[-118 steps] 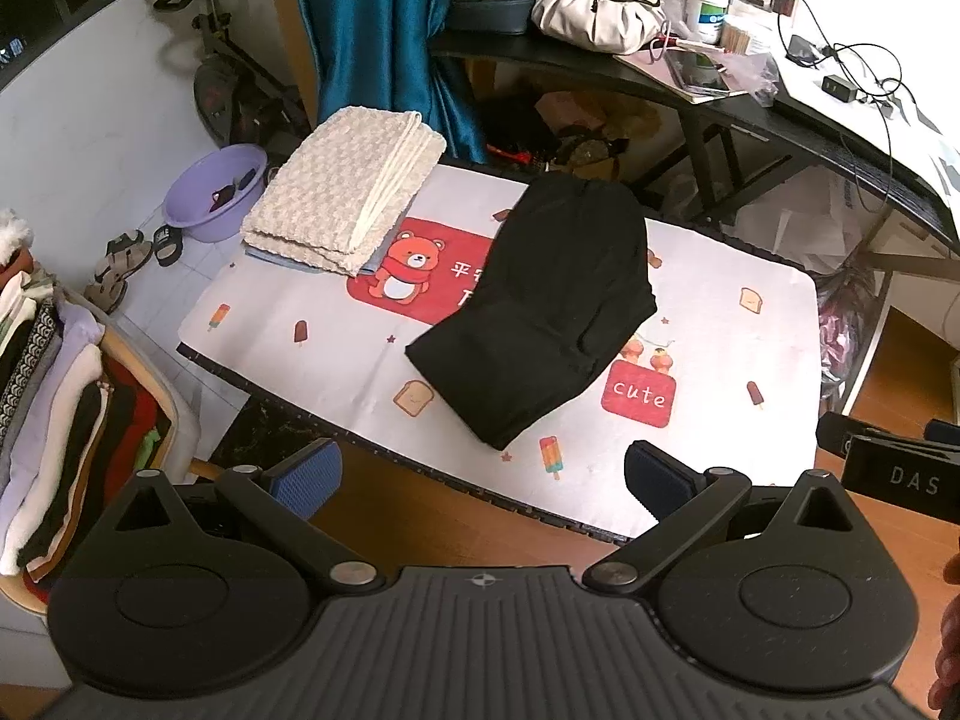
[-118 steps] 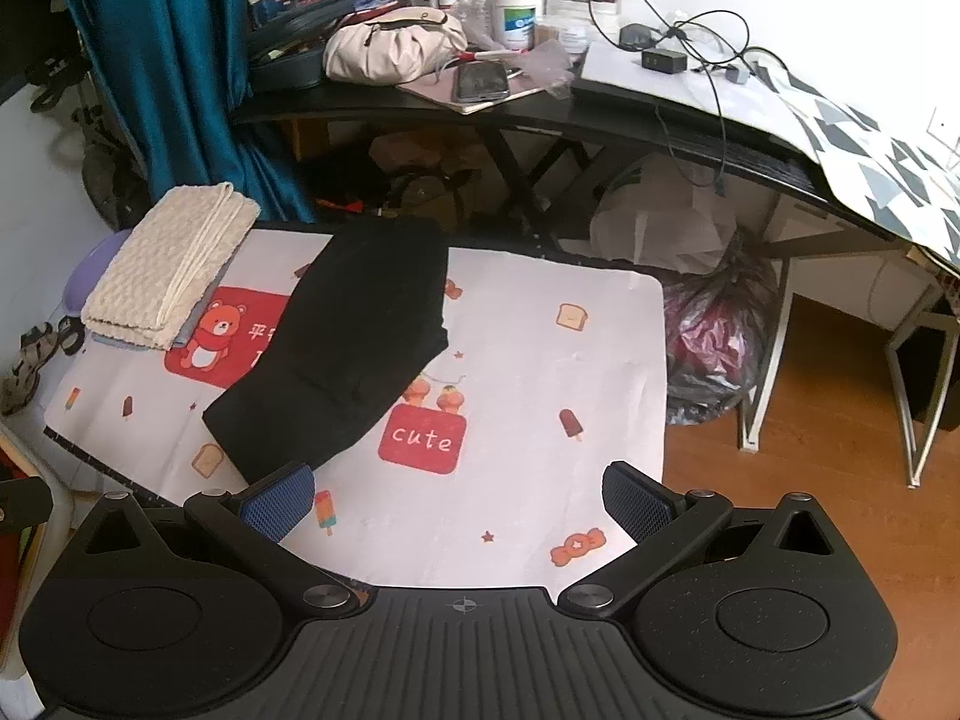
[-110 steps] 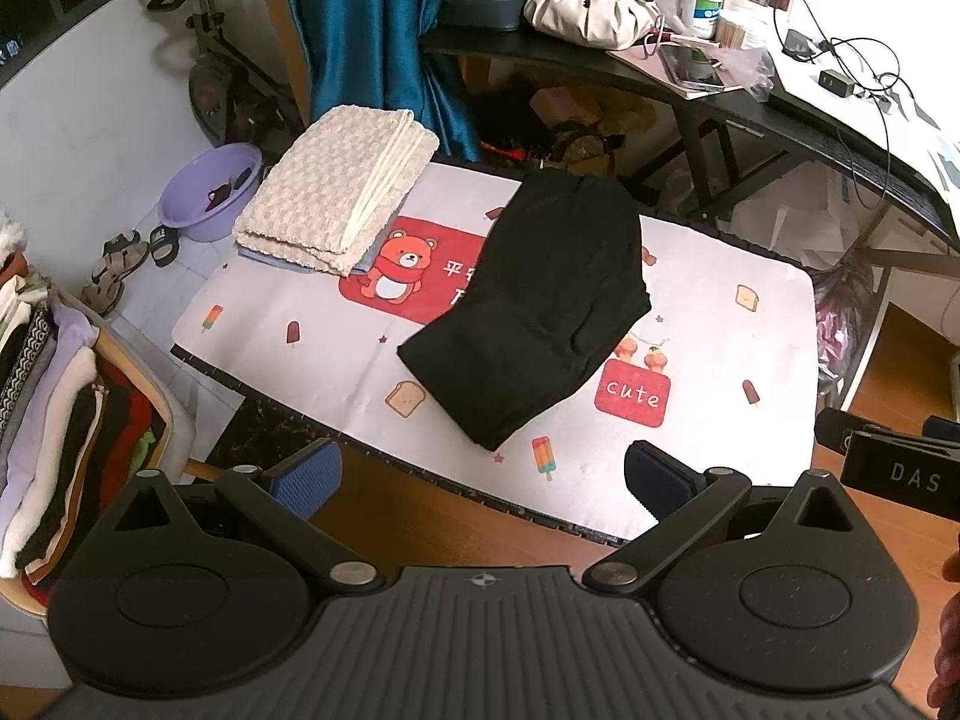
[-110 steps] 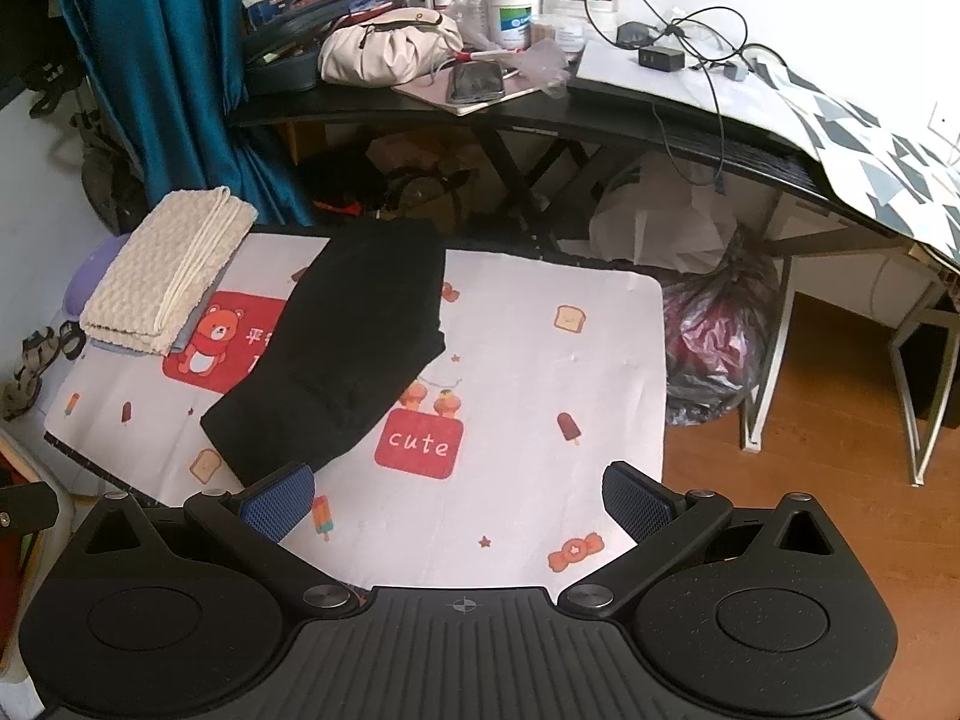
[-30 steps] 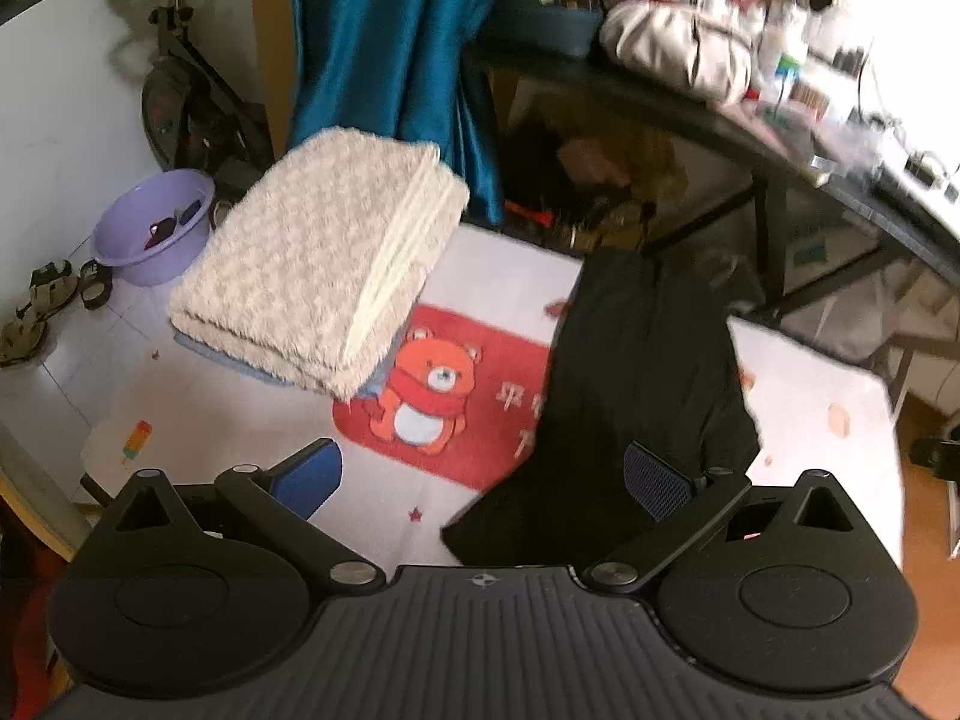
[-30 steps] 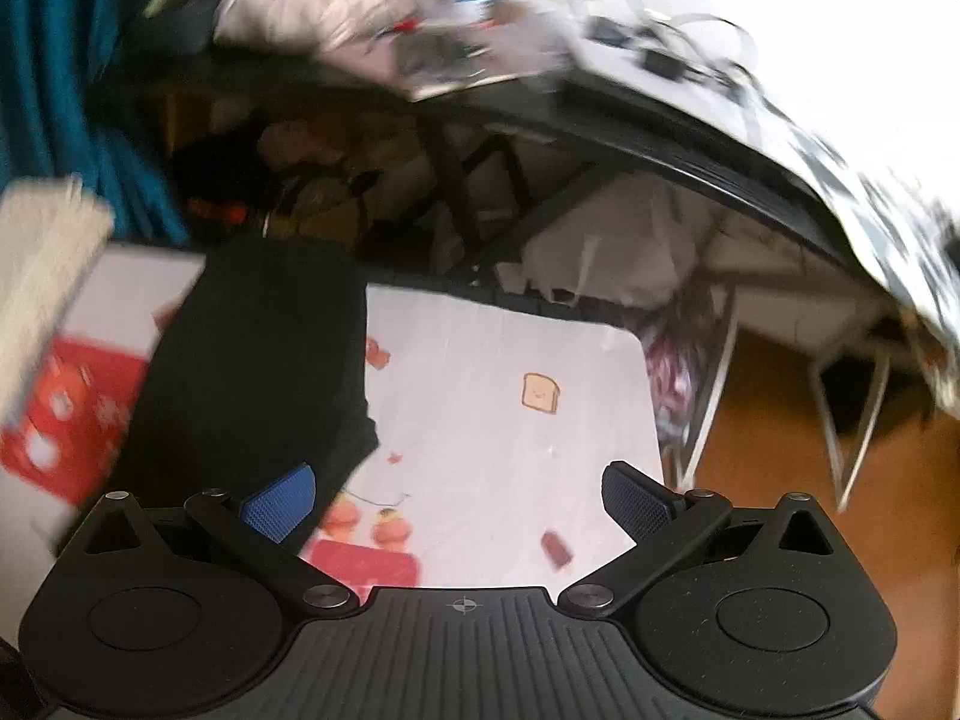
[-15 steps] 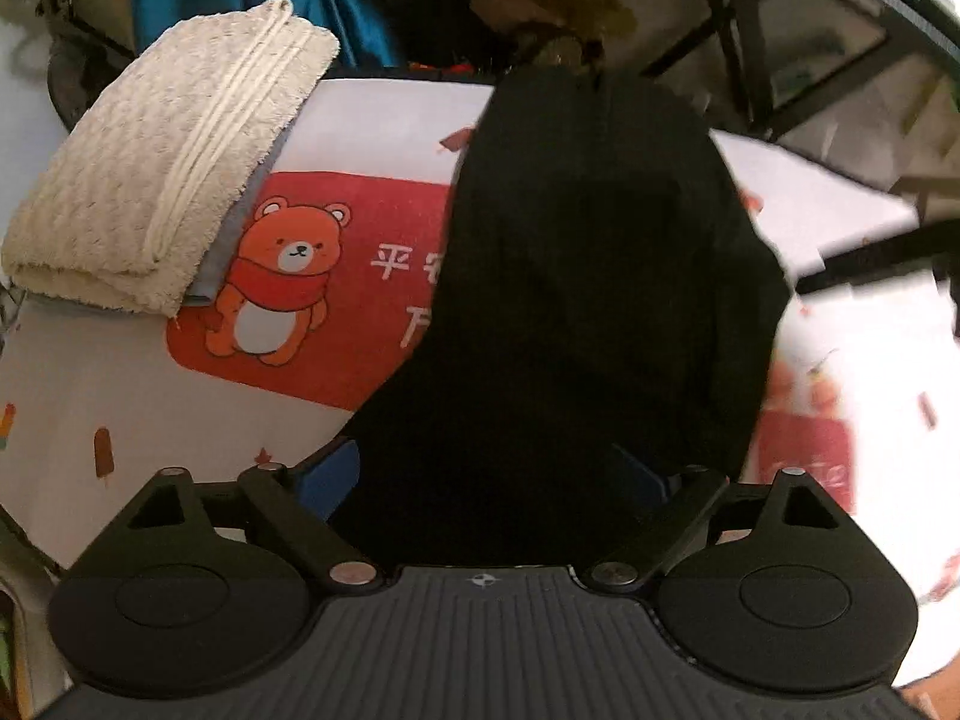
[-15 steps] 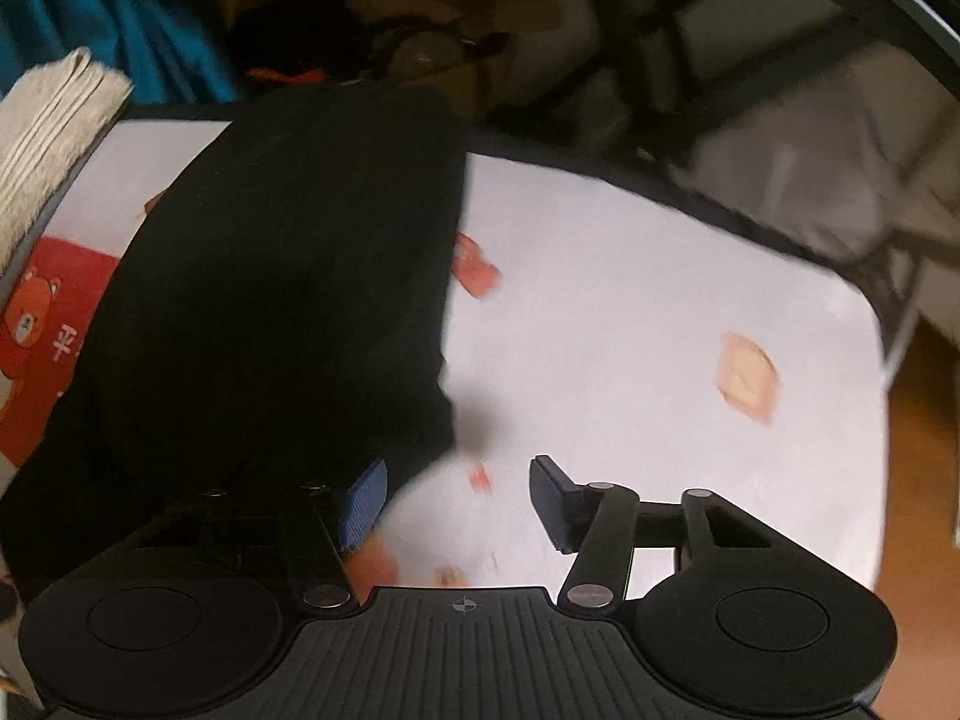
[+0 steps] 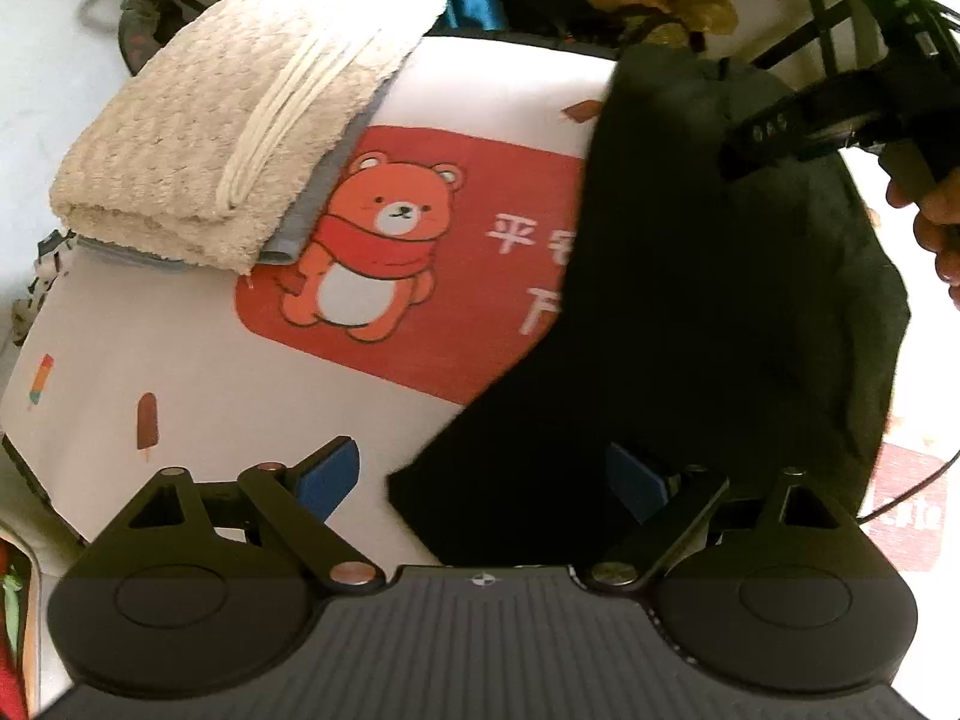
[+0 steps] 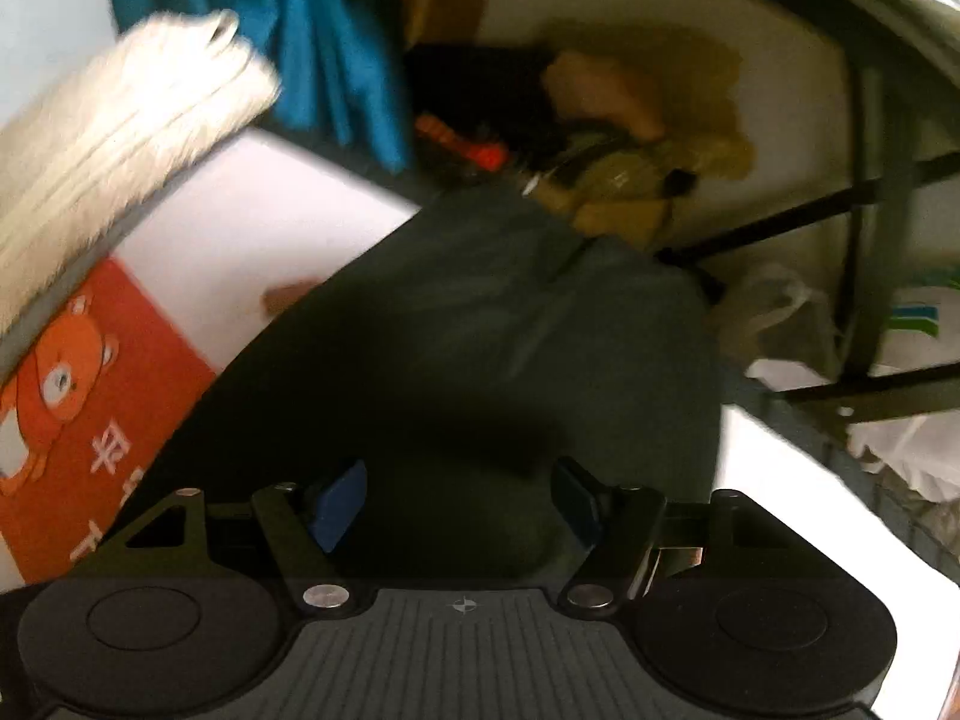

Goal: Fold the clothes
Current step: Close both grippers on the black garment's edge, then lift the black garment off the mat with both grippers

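Note:
A black garment (image 9: 690, 300) lies folded long on the white printed mat (image 9: 180, 360), running from the far edge to the near edge. My left gripper (image 9: 480, 477) hangs low over its near corner, open wide, with the corner between the blue pads (image 9: 327, 474) but not pinched. My right gripper (image 10: 459, 504) is low over the far part of the garment (image 10: 480, 360). Its jaws stand about half apart and are opening, with cloth under the gap and no visible pinch. In the left wrist view the right tool's black body (image 9: 840, 114) and the hand (image 9: 936, 216) holding it show at the upper right.
A folded cream towel (image 9: 240, 120) on a grey cloth sits on the mat's far left corner. A teal curtain (image 10: 336, 30), dark desk legs (image 10: 870, 240), plastic bags (image 10: 912, 438) and floor clutter lie beyond the far edge. Stacked clothes (image 9: 9, 630) show at the lower left.
Both grippers have dropped from high above the table to just over the black garment. The right one swung left over its far part and its jaws narrowed from wide to about half.

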`<state>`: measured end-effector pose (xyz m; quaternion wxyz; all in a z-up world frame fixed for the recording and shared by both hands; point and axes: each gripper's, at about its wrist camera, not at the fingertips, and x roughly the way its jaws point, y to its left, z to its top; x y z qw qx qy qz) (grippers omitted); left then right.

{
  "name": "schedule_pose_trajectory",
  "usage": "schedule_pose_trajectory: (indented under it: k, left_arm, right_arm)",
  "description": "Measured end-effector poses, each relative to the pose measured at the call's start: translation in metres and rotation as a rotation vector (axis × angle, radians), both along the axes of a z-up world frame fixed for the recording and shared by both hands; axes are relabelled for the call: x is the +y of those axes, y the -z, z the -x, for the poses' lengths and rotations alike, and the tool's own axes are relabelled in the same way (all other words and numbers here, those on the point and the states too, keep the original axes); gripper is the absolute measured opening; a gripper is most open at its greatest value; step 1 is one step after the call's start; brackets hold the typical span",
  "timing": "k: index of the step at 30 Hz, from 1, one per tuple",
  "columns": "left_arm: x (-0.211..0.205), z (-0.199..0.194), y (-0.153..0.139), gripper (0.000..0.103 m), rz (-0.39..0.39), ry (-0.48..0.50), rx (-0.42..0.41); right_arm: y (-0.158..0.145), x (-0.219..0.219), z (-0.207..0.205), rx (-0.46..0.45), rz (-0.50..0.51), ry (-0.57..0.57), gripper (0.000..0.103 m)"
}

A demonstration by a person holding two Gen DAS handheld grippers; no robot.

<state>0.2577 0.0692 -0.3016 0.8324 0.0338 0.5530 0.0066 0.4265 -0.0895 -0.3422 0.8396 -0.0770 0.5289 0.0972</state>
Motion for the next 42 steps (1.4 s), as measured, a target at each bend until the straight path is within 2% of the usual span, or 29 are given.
schedule_pose_trajectory:
  k: [1,2,4,5,6,7,11,13,15,21,25,27,29,30,31,33,34,37,38,39,40,41,42]
  left_arm:
    - [0.001,-0.001,0.000,0.091,0.016,-0.014,0.005]
    - [0.002,-0.002,0.000,0.091,0.035,-0.028,0.009]
    - [-0.001,-0.002,-0.004,0.091,0.083,-0.035,0.002]
    - [-0.005,-0.001,-0.006,0.091,0.097,-0.026,-0.003]
    - [-0.010,-0.001,-0.007,0.091,0.107,-0.013,-0.006]
    - [-0.015,-0.002,-0.007,0.091,0.111,0.002,-0.006]
    - [-0.033,-0.011,0.001,0.092,0.098,0.072,0.022]
    - [-0.040,-0.016,0.008,0.093,0.089,0.089,0.033]
    - [-0.043,-0.019,0.013,0.093,0.097,0.095,0.051]
    - [-0.058,-0.017,0.007,0.094,0.184,0.108,0.064]
    - [-0.072,-0.023,0.005,0.099,0.232,0.089,0.051]
    - [-0.078,-0.031,0.013,0.099,0.211,0.088,0.073]
    - [-0.080,-0.036,0.018,0.092,0.180,0.085,0.084]
    - [-0.079,-0.036,0.017,0.082,0.171,0.083,0.081]
    - [-0.078,-0.037,0.017,0.067,0.162,0.081,0.079]
    - [-0.064,-0.036,0.012,0.050,0.183,0.053,0.100]
    - [-0.055,-0.035,0.008,0.040,0.209,0.035,0.111]
    - [-0.017,-0.029,0.000,0.022,0.281,-0.058,0.126]
    - [-0.004,-0.025,-0.002,0.013,0.266,-0.094,0.126]
    - [0.007,-0.020,-0.004,0.005,0.203,-0.128,0.124]
    - [0.019,-0.015,-0.005,0.005,0.148,-0.162,0.116]
    - [0.032,-0.009,-0.005,0.005,0.128,-0.203,0.114]
    - [0.046,-0.004,-0.004,0.005,0.118,-0.248,0.114]
  right_arm:
    - [0.005,0.003,0.000,0.020,0.012,-0.015,0.044]
    - [0.008,0.004,0.002,0.025,0.015,-0.027,0.041]
    - [0.007,0.003,0.008,0.013,0.001,-0.048,0.018]
    - [0.007,0.002,0.011,0.017,-0.001,-0.056,0.012]
    - [0.008,-0.002,0.014,0.030,0.003,-0.048,0.001]
    - [0.008,-0.007,0.017,0.043,0.002,-0.033,0.000]
    - [0.008,-0.055,0.028,0.092,-0.119,0.171,0.000]
    - [0.007,-0.071,0.041,0.108,-0.134,0.246,0.000]
    - [0.006,-0.084,0.054,0.125,-0.108,0.311,0.000]
    - [0.007,-0.108,0.113,0.150,-0.092,0.362,0.000]
    - [0.010,-0.110,0.127,0.193,-0.090,0.365,0.000]
    - [0.008,-0.111,0.118,0.229,-0.093,0.368,0.001]
    - [-0.002,-0.110,0.109,0.189,-0.109,0.365,0.008]
    - [-0.008,-0.107,0.103,0.147,-0.102,0.351,0.025]
    - [-0.012,-0.103,0.096,0.111,-0.091,0.330,0.045]
    - [-0.013,-0.091,0.078,0.065,-0.068,0.286,0.063]
    - [-0.012,-0.085,0.066,0.051,-0.059,0.263,0.066]
    - [-0.002,-0.068,0.028,0.028,-0.033,0.212,0.069]
    - [0.002,-0.062,0.018,0.022,-0.028,0.205,0.069]
    - [0.007,-0.056,0.005,0.021,-0.024,0.194,0.069]
    - [0.015,-0.047,-0.006,0.022,-0.015,0.173,0.068]
    - [0.019,-0.038,-0.013,0.022,0.001,0.139,0.064]
    - [0.023,-0.029,-0.020,0.023,0.017,0.104,0.051]
